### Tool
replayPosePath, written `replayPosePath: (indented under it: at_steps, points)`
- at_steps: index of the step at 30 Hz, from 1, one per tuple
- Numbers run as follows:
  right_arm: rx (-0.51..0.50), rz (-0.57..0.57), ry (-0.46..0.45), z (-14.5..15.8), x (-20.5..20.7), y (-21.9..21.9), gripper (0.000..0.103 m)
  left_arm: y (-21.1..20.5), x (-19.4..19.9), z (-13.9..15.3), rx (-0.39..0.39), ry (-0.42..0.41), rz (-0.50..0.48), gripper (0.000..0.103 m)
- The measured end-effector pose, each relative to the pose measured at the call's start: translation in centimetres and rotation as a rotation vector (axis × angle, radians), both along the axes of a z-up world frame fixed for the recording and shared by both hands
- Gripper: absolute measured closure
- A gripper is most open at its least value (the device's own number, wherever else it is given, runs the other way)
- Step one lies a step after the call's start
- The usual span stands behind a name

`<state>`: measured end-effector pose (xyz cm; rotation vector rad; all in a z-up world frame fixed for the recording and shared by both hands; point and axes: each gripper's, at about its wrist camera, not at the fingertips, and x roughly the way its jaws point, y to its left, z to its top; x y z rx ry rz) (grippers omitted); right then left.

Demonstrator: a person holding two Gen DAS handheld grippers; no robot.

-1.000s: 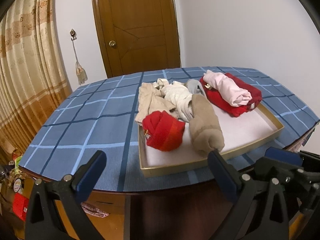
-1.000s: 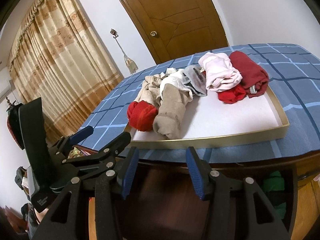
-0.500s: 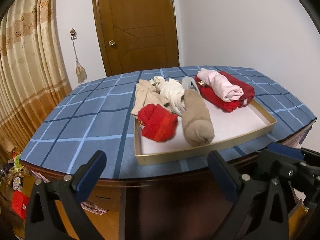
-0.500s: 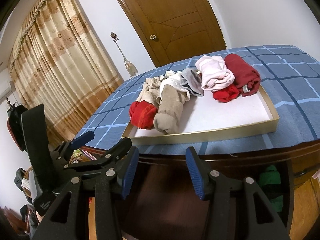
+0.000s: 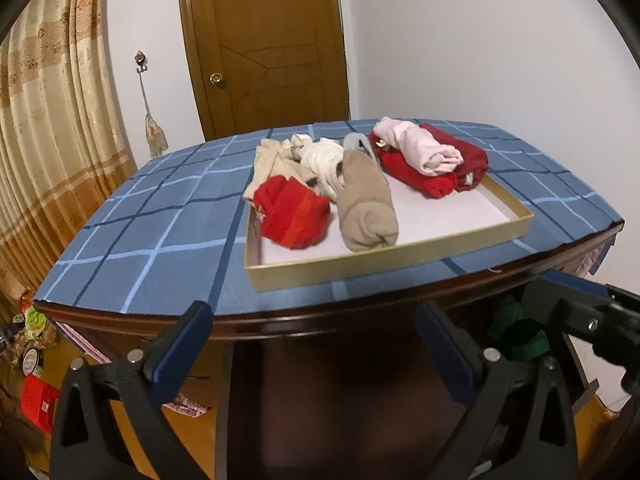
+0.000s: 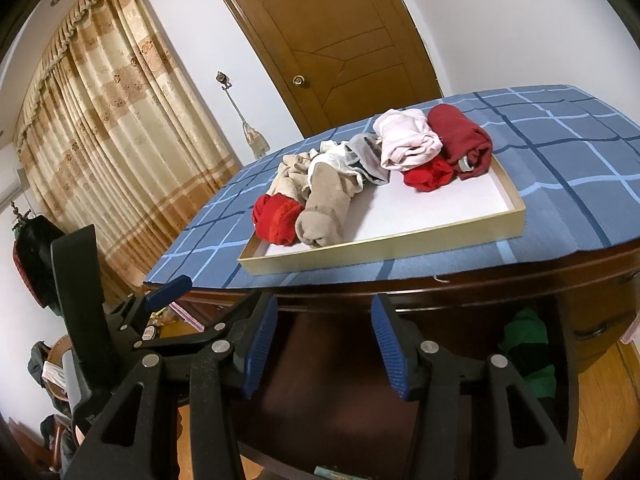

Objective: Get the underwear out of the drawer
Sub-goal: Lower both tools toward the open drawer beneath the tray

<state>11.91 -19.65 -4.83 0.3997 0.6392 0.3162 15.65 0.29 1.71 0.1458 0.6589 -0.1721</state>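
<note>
A shallow gold-rimmed drawer tray [image 5: 380,262] [image 6: 360,248] lies on the blue checked tablecloth [image 5: 152,248]. It holds rolled underwear: a bright red roll [image 5: 294,212] [image 6: 276,218], a beige roll [image 5: 366,204] [image 6: 324,212], and white and grey pieces behind them. A pink roll [image 5: 420,148] [image 6: 408,140] lies on dark red ones [image 5: 452,160]. My left gripper [image 5: 312,320] stands wide open and empty, below the table's front edge. My right gripper [image 6: 324,312] is open too, narrower, with nothing between its fingers.
The table's dark wooden front edge [image 5: 320,320] lies between both grippers and the tray. Green cloth [image 6: 528,352] sits under the table at the right. A brown door [image 5: 264,48] and a beige curtain [image 5: 44,120] stand behind. Clutter lies on the floor at the left.
Both grippers have drawn back from the table and sunk a little, so the tray looks farther off and the table's front edge shows. Their jaws have not changed.
</note>
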Motion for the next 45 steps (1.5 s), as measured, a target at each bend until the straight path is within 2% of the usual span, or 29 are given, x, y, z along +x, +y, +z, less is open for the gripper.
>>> replayPosePath:
  at_steps: [6, 24, 32, 40, 45]
  points:
    - [-0.02, -0.019, 0.001, -1.0, -1.8, -0.6, 0.051, -0.3, -1.2, -0.8, -0.003, 0.013, -0.006, 0.001]
    - [0.003, -0.078, 0.067, -5.0, -5.6, -4.2, 0.051, -2.9, -4.3, -4.0, 0.028, 0.058, -0.051, 0.001]
    - [-0.009, -0.12, 0.098, -6.1, -7.2, -6.0, 0.051, -3.8, -5.5, -5.0, 0.013, 0.078, -0.087, 0.001]
    - [-0.012, -0.165, 0.15, -7.3, -8.9, -7.7, 0.051, -4.4, -6.7, -6.8, 0.01, 0.121, -0.135, 0.001]
    - [-0.055, -0.214, 0.193, -8.0, -9.6, -9.7, 0.051, -5.5, -6.6, -7.8, -0.006, 0.174, -0.174, 0.001]
